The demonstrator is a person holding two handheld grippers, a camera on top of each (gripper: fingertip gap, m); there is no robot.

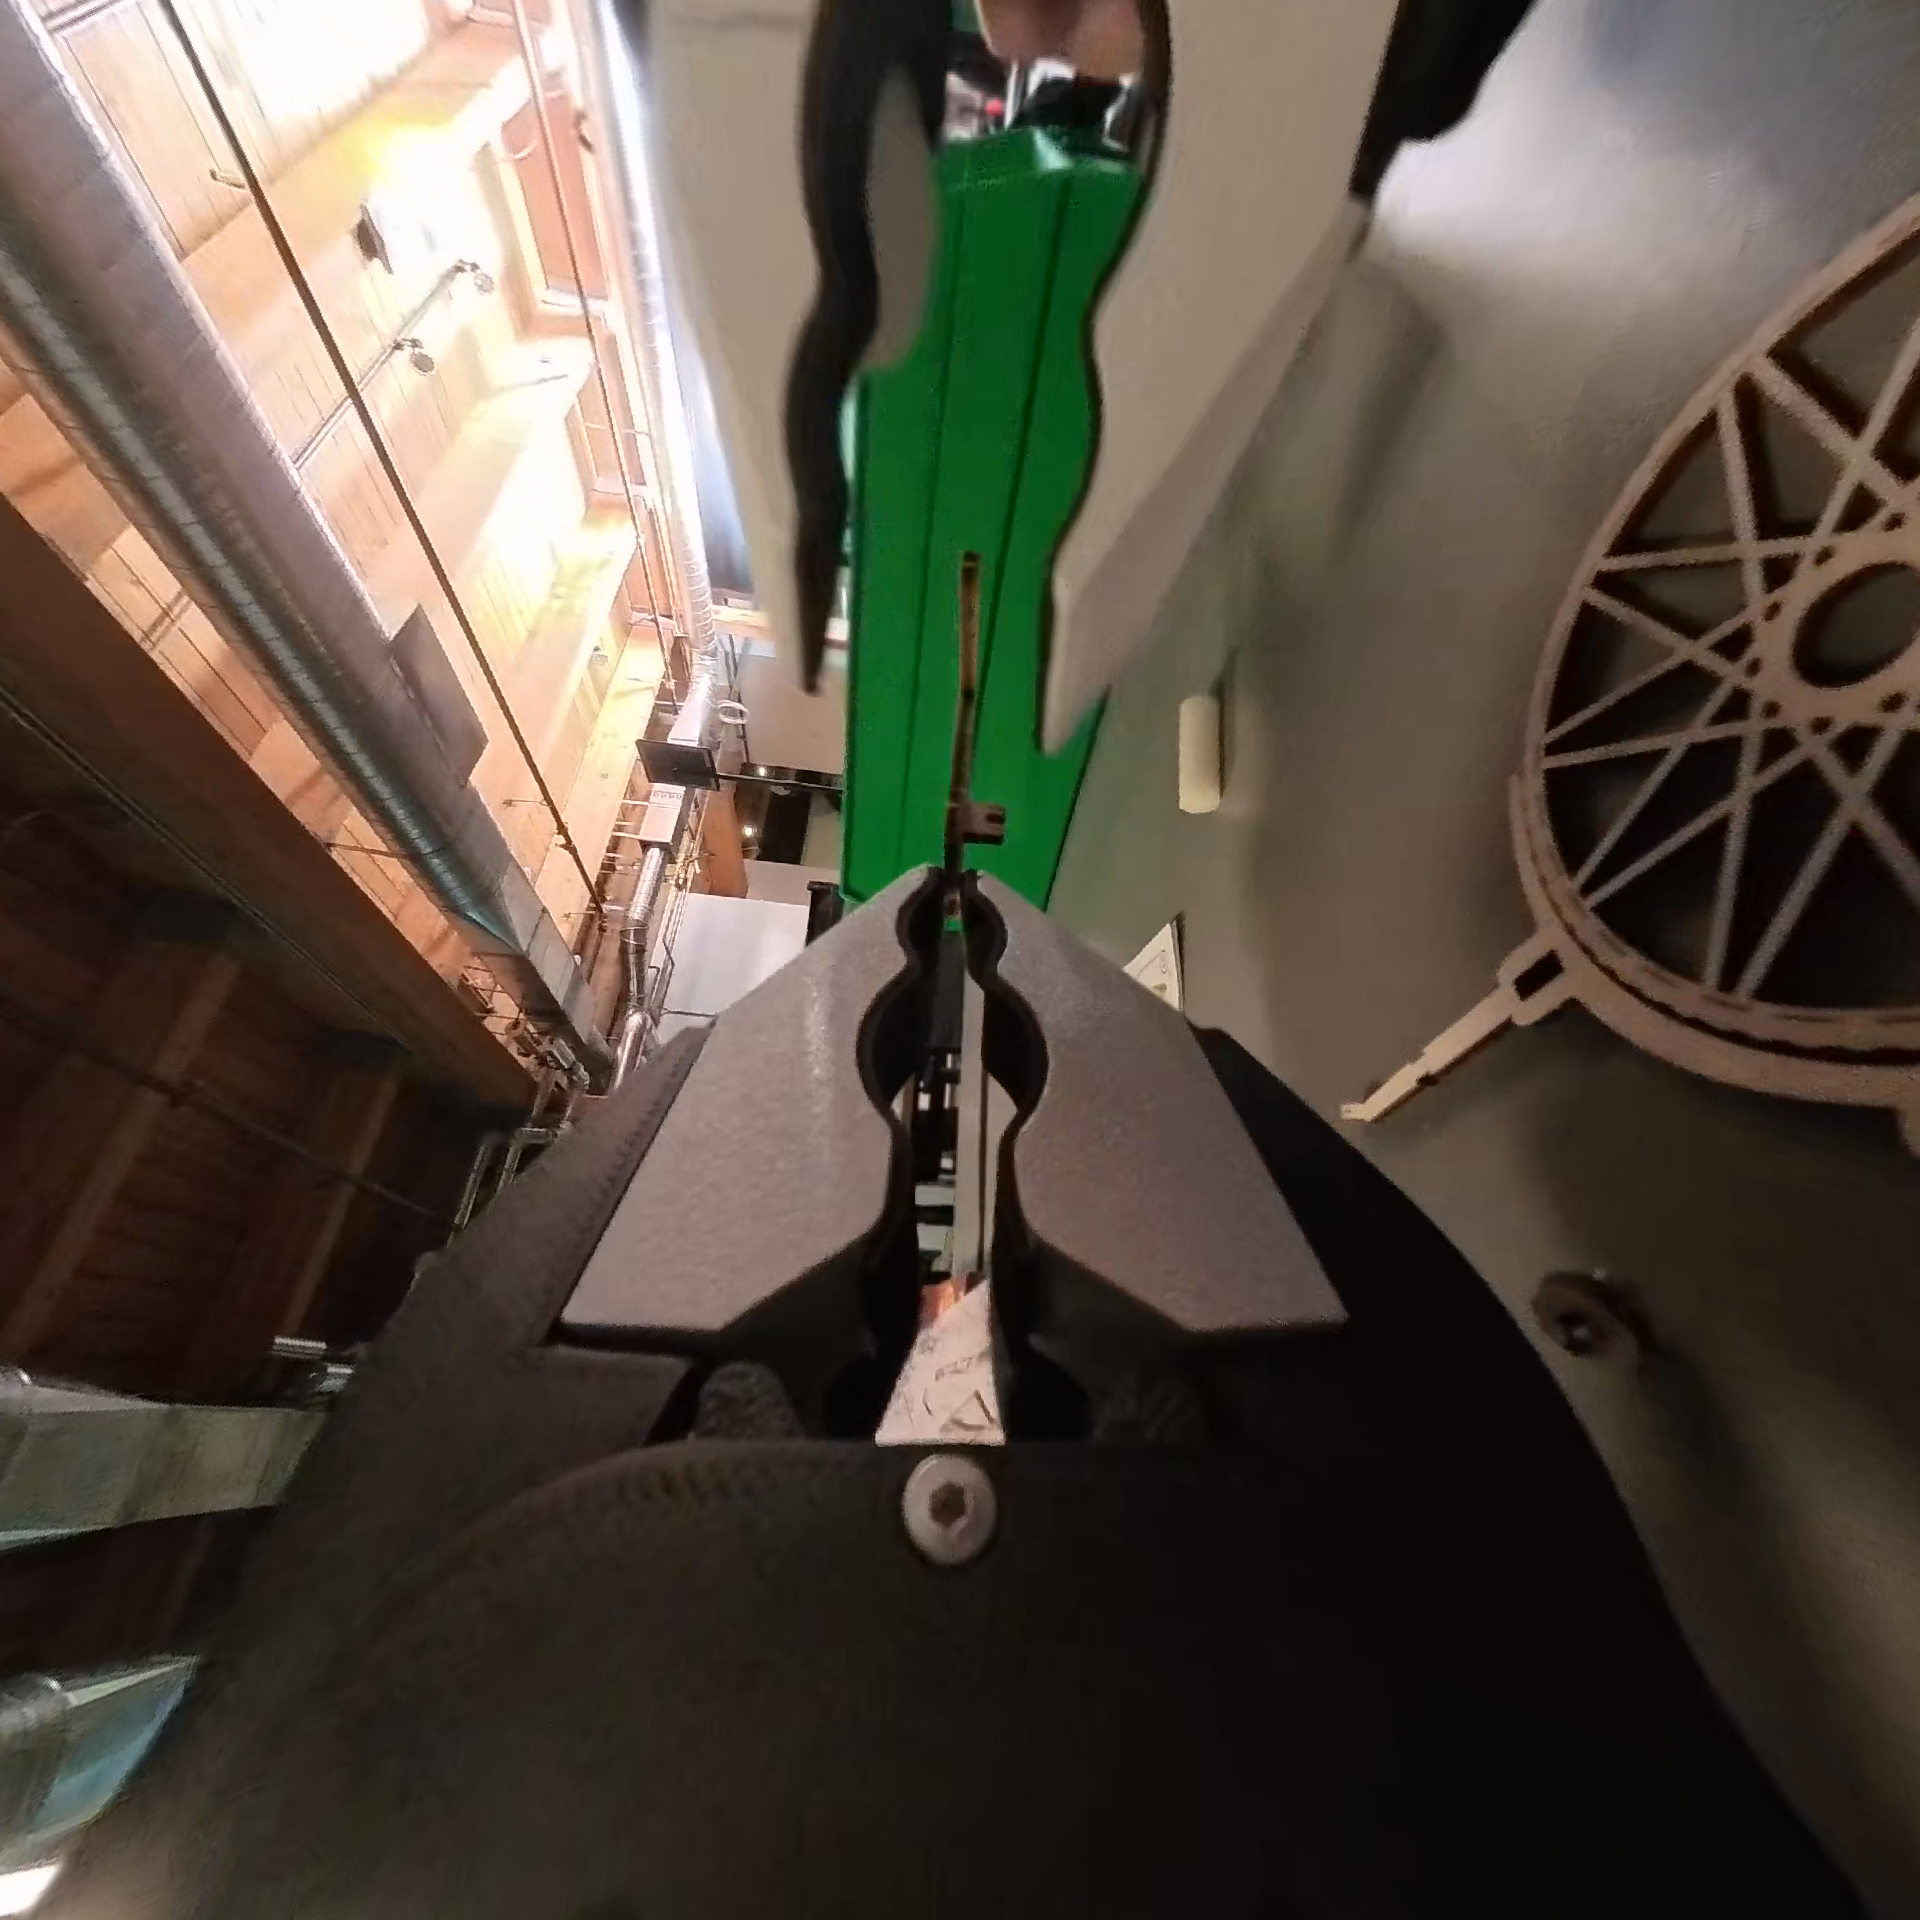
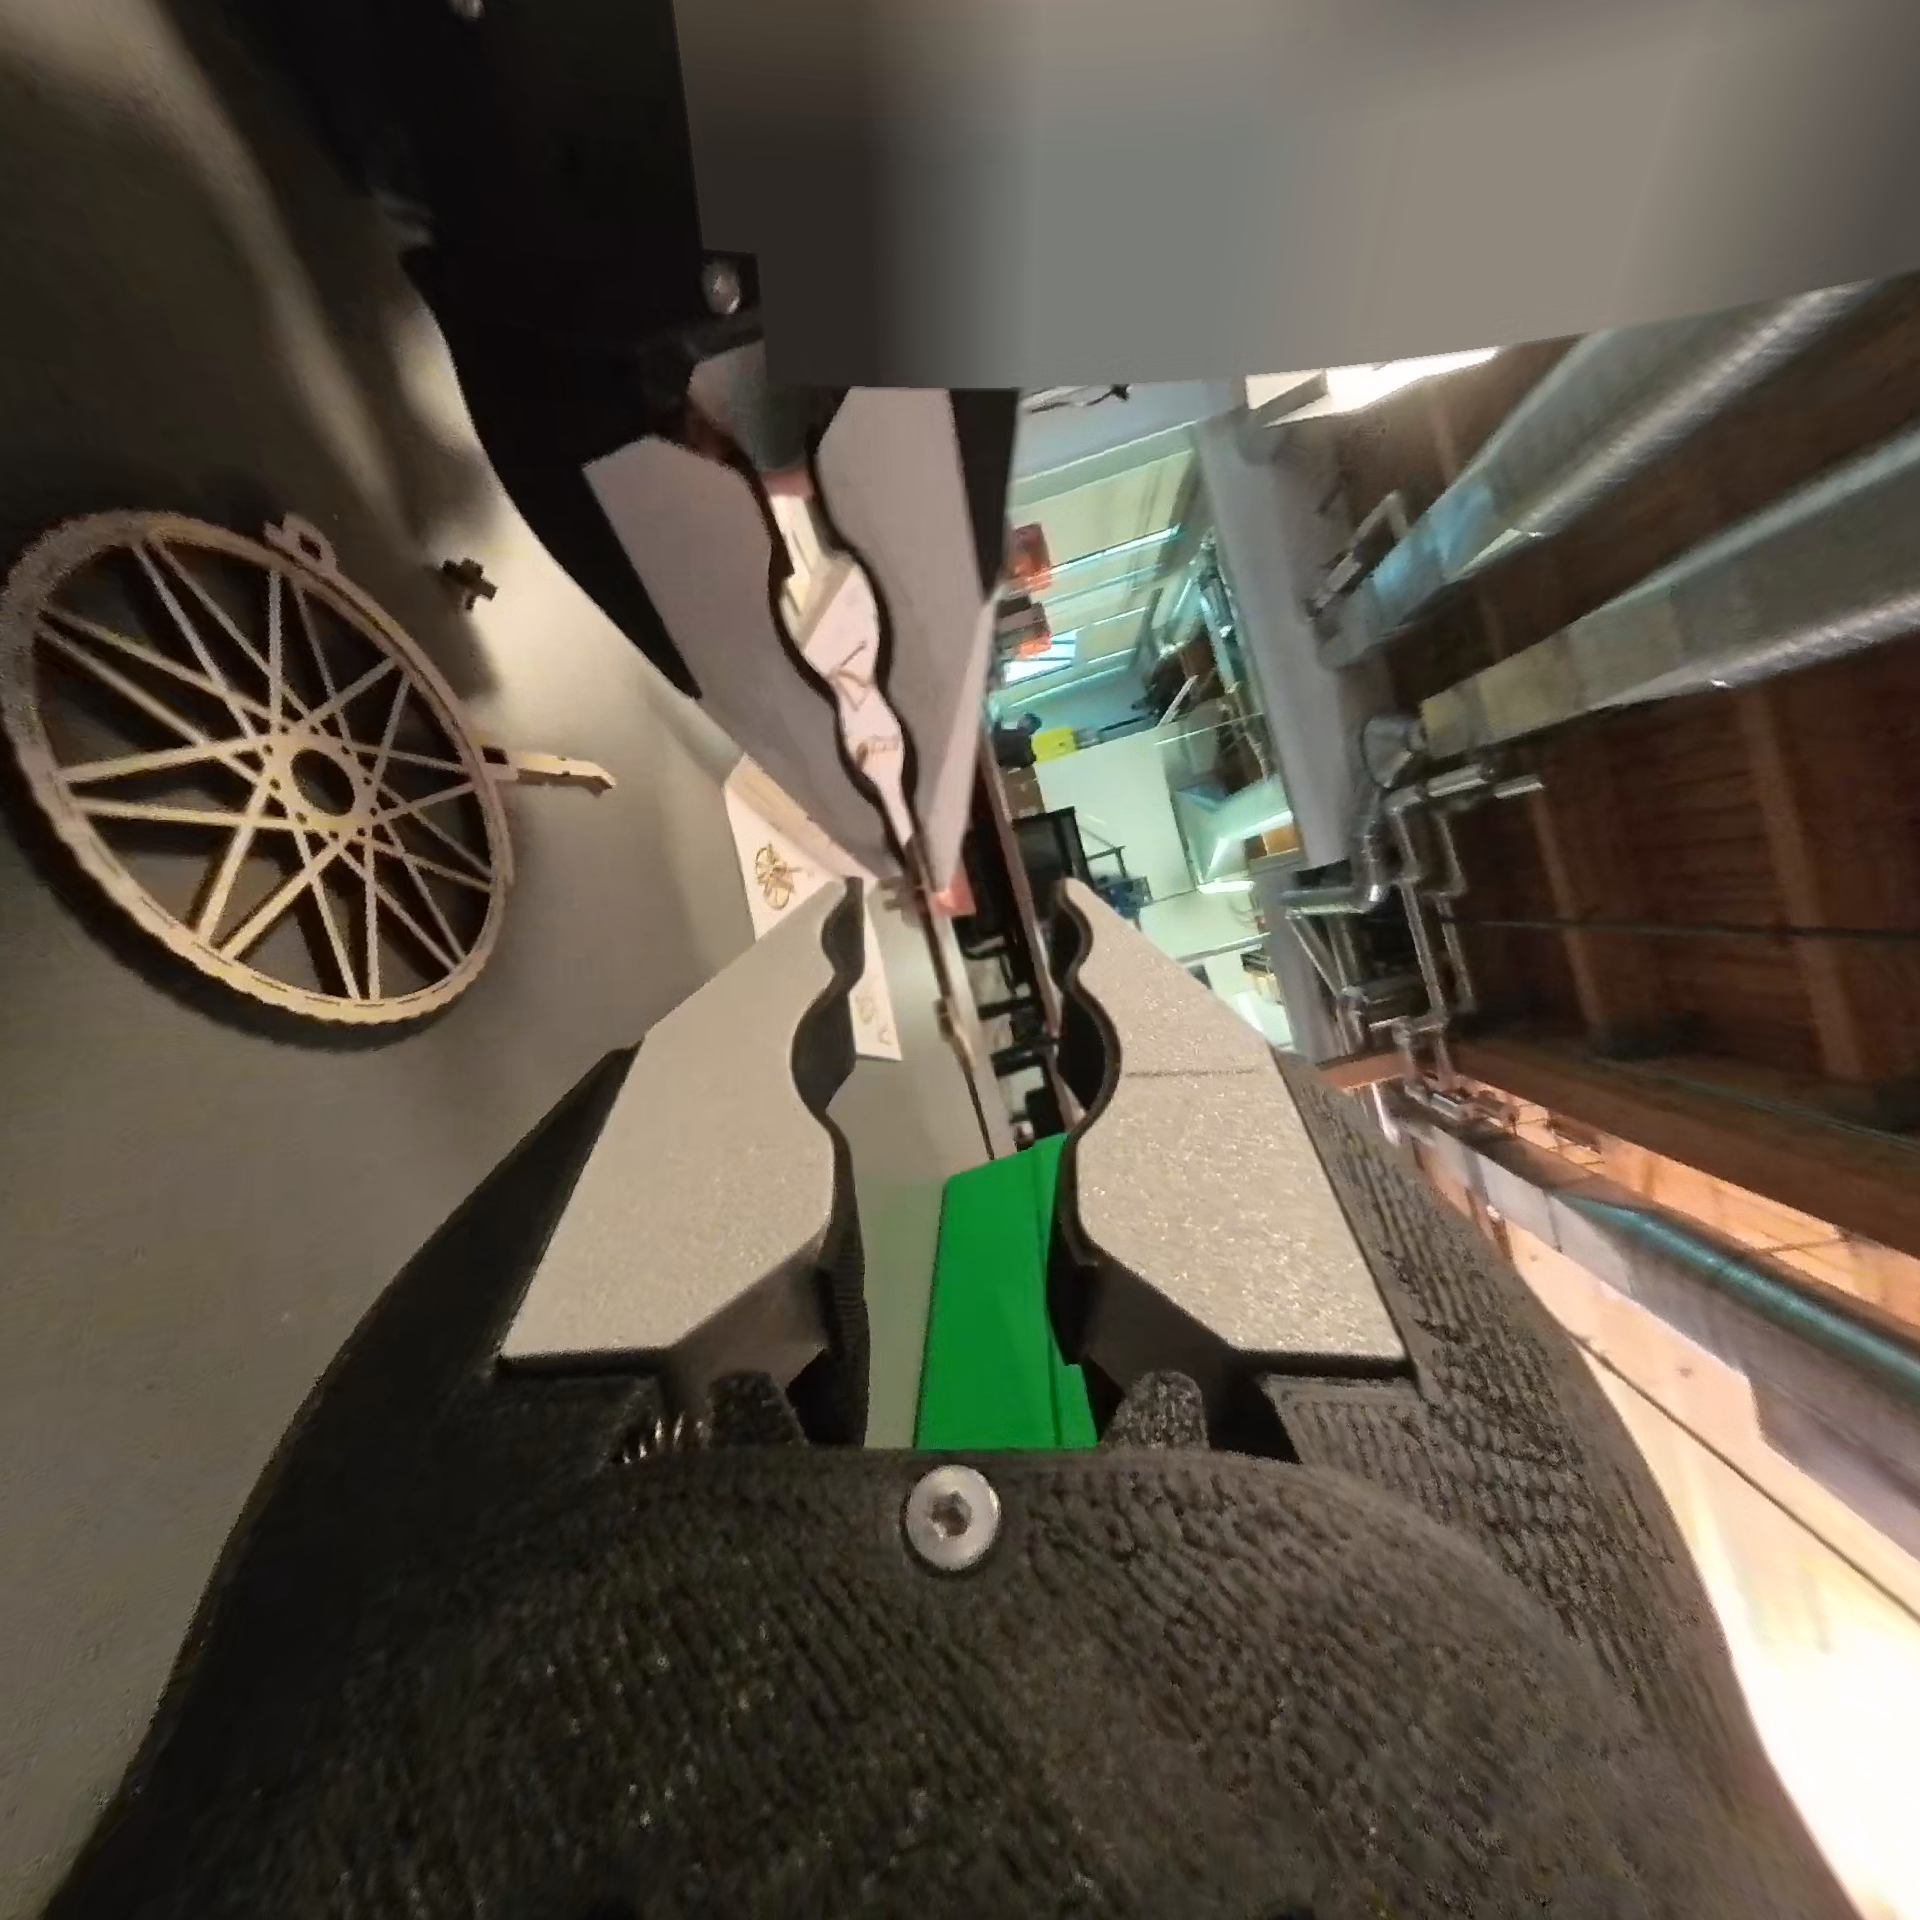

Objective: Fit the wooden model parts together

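Between the clenched left tongs (image 1: 961, 883) a thin wooden strip (image 1: 968, 707) stands edge-on, pointing toward the released right tongs (image 2: 956, 904), which hold nothing. Well apart on the grey counter (image 2: 156, 1195) lies the spoked wooden wheel (image 2: 260, 779), flat

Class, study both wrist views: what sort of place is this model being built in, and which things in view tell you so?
Probably a workshop or industrial hall: metal ventilation ducts run under a timber ceiling, shelving racks stand behind, and a wooden spoked wheel lies on a grey worktable.
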